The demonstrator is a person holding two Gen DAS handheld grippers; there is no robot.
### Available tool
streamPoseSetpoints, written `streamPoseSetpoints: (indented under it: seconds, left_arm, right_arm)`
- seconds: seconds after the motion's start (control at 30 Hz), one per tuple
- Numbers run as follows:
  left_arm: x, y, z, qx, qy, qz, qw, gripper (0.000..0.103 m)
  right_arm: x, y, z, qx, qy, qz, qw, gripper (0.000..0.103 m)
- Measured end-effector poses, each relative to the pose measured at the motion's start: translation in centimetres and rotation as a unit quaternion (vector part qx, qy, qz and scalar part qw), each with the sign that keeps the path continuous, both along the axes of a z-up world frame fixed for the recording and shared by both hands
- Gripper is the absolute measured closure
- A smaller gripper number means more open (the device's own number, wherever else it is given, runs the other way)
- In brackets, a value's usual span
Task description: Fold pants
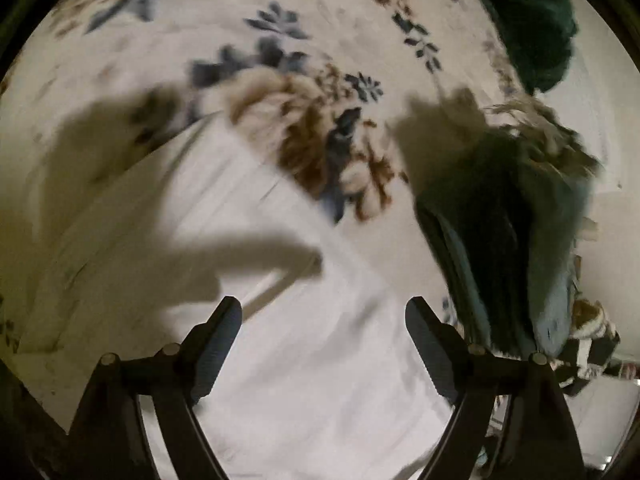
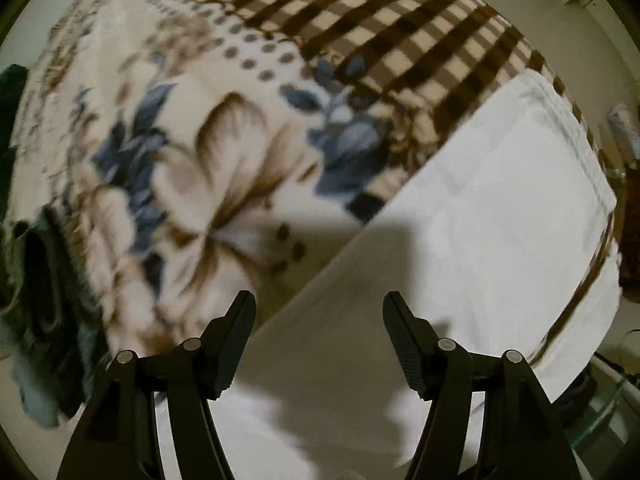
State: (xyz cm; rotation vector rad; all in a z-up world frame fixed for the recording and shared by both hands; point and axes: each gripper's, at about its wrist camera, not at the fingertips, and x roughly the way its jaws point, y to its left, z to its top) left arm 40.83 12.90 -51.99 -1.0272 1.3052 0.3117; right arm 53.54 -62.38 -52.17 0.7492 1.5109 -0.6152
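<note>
White pants (image 1: 248, 280) lie flat on a floral blanket (image 1: 200, 32) on a bed. My left gripper (image 1: 323, 312) is open and empty, hovering above the white cloth. In the right wrist view the pants (image 2: 480, 208) stretch from bottom centre to the right, with a stitched hem at the upper right edge. My right gripper (image 2: 319, 306) is open and empty above the pants, near their left edge. Both views are blurred by motion.
A dark green-blue garment (image 1: 508, 240) is heaped on the blanket to the right of the pants; it also shows at the left edge of the right wrist view (image 2: 44, 300). Another dark green cloth (image 1: 536, 36) lies at the far right. The blanket (image 2: 400, 32) turns brown-checked farther off.
</note>
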Motion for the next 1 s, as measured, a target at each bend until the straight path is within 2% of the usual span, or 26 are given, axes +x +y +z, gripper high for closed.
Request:
streamPoseSetpoints:
  seconds: [0.1, 0.2, 0.27, 0.33, 0.37, 0.4, 0.43, 0.47, 0.53, 0.6, 0.7, 0.8, 0.9, 1.0]
  left_arm:
    - [3.4, 0.2, -1.4, 0.006, 0.026, 0.009, 0.9996, 0.02]
    - [6.6, -1.0, -5.2, 0.034, 0.115, -0.047, 0.9916, 0.02]
    - [7.1, -1.8, -5.9, 0.061, 0.127, -0.063, 0.988, 0.021]
    - [6.9, -2.6, -4.8, 0.085, 0.118, -0.073, 0.9867, 0.036]
    - [6.6, -2.9, -4.3, 0.096, 0.114, -0.081, 0.9854, 0.055]
    - [6.1, -3.0, -3.7, 0.105, 0.108, -0.089, 0.9845, 0.074]
    - [5.1, -2.8, -3.2, 0.103, 0.09, -0.096, 0.9859, 0.077]
    - [4.3, -2.4, -2.9, 0.095, 0.081, -0.095, 0.9875, 0.09]
    - [2.6, -1.4, -2.3, 0.077, 0.062, -0.085, 0.9914, 0.093]
    - [1.5, -1.2, -1.3, 0.078, 0.047, -0.088, 0.992, 0.095]
    - [-0.5, -1.3, 1.5, 0.1, 0.004, -0.11, 0.9889, 0.097]
    - [-4.4, -0.7, 3.4, 0.091, -0.023, -0.103, 0.9903, 0.099]
    - [-10.4, 0.5, 3.5, 0.066, -0.019, -0.076, 0.9947, 0.101]
    - [-16.8, 1.2, 2.4, 0.058, 0.003, -0.054, 0.9968, 0.101]
  right_arm:
    - [0.8, -0.3, -1.1, -0.012, 0.028, -0.004, 1.0, 0.035]
    - [1.2, -0.7, -2.5, -0.012, 0.057, -0.009, 0.998, 0.035]
    - [1.3, -0.8, -3.1, -0.009, 0.069, -0.012, 0.997, 0.034]
    - [1.3, -0.7, -3.1, -0.012, 0.072, -0.014, 0.997, 0.036]
    - [1.2, -0.6, -2.8, -0.017, 0.071, -0.013, 0.997, 0.039]
    - [1.1, -0.5, -2.7, -0.027, 0.076, -0.013, 0.997, 0.057]
    - [0.7, -0.3, -2.5, -0.034, 0.079, -0.014, 0.996, 0.081]
    - [0.2, -0.4, -2.1, -0.042, 0.083, -0.019, 0.996, 0.088]
    - [-1.6, -1.1, -1.3, -0.028, 0.063, -0.041, 0.997, 0.095]
    - [-3.3, -1.5, -0.4, -0.017, 0.047, -0.052, 0.997, 0.098]
    - [-5.8, -1.6, 1.4, -0.016, 0.029, -0.046, 0.998, 0.099]
    - [-9.3, -0.9, 3.6, -0.022, 0.013, -0.021, 0.999, 0.099]
    - [-13.8, -0.5, 5.8, -0.022, 0.002, 0.002, 1.0, 0.099]
    - [-19.5, 0.0, 7.5, -0.002, -0.001, 0.017, 1.0, 0.099]
